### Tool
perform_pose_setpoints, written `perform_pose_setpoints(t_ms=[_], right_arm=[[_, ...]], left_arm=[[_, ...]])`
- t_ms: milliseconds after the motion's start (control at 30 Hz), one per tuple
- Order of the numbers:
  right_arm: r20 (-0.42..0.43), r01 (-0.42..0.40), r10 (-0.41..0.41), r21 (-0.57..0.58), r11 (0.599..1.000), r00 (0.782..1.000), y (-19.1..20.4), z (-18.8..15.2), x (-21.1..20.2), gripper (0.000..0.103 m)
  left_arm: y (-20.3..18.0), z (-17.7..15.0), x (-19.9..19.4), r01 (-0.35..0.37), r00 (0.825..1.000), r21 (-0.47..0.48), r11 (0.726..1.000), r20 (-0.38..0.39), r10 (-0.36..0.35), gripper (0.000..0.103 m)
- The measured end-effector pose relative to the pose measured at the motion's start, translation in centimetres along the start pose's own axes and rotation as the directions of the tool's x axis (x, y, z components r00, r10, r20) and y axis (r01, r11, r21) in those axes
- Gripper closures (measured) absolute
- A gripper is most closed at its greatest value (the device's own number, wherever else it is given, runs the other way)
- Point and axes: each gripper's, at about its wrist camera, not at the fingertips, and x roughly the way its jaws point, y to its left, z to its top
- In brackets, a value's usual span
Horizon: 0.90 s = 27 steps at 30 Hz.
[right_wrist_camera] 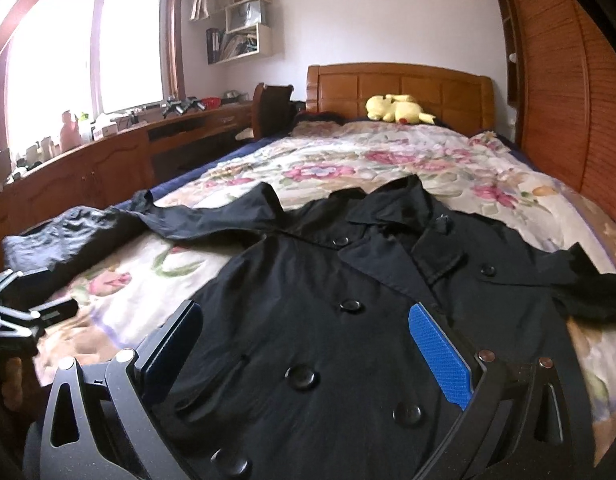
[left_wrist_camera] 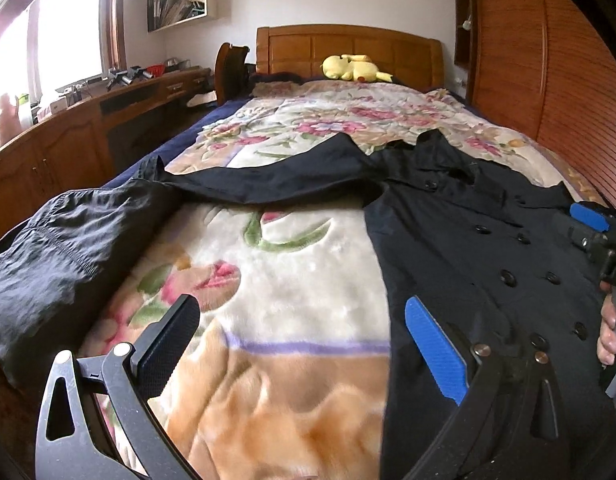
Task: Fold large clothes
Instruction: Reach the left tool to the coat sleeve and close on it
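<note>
A black double-breasted coat [right_wrist_camera: 328, 280] lies face up on the bed, collar toward the headboard. Its left sleeve [left_wrist_camera: 267, 178] stretches out sideways and ends in a crumpled cuff [left_wrist_camera: 59, 240] near the bed's left edge. The right sleeve [right_wrist_camera: 588, 292] lies bunched at the coat's right side. My left gripper [left_wrist_camera: 303, 344] hangs open over the blanket, just left of the coat's edge, with nothing between its fingers. Over the coat's buttoned front my right gripper [right_wrist_camera: 308, 344] is open too. The right gripper also shows at the right edge of the left wrist view, held by a hand [left_wrist_camera: 610, 328].
A floral blanket [right_wrist_camera: 388, 160] covers the bed. A yellow plush toy [right_wrist_camera: 396, 108] lies by the wooden headboard [right_wrist_camera: 400, 80]. A long wooden desk [right_wrist_camera: 107, 152] with clutter runs under the window on the left. A wooden wardrobe [right_wrist_camera: 556, 80] stands on the right.
</note>
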Motion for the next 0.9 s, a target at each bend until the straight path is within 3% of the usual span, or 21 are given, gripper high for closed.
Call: perform_pose_setpoints(t_ms=[133, 233, 633, 900], right_arm=[[-0.025, 0.045, -0.045, -0.025, 0.999, 0.999, -0.4, -1.3, 2.4, 0.001], [-0.079, 0.013, -0.011, 0.017, 1.0, 0.997, -1.3, -1.7, 3.9, 0.001], [-0.081, 0.001, 0.006, 0.088, 0.996, 0.997, -2.8, -1.1, 4.2, 0.001], [-0.088, 0.011, -0.005, 0.067, 0.998, 0.996, -2.2, -1.1, 4.5, 0.001]], left_arm=[[1.0, 1.1, 2.7, 0.02, 0.998, -0.045, 0.999, -0.052, -0.022, 0.0], [1.8, 1.8, 4.7, 0.028, 0.995, -0.082, 0.996, -0.088, -0.036, 0.0], [3.8, 6.7, 13.3, 0.005, 0.981, -0.099, 0.995, -0.19, -0.024, 0.0], [6.0, 8.8, 19.1, 0.01, 0.973, -0.178, 0.984, -0.224, -0.05, 0.0]])
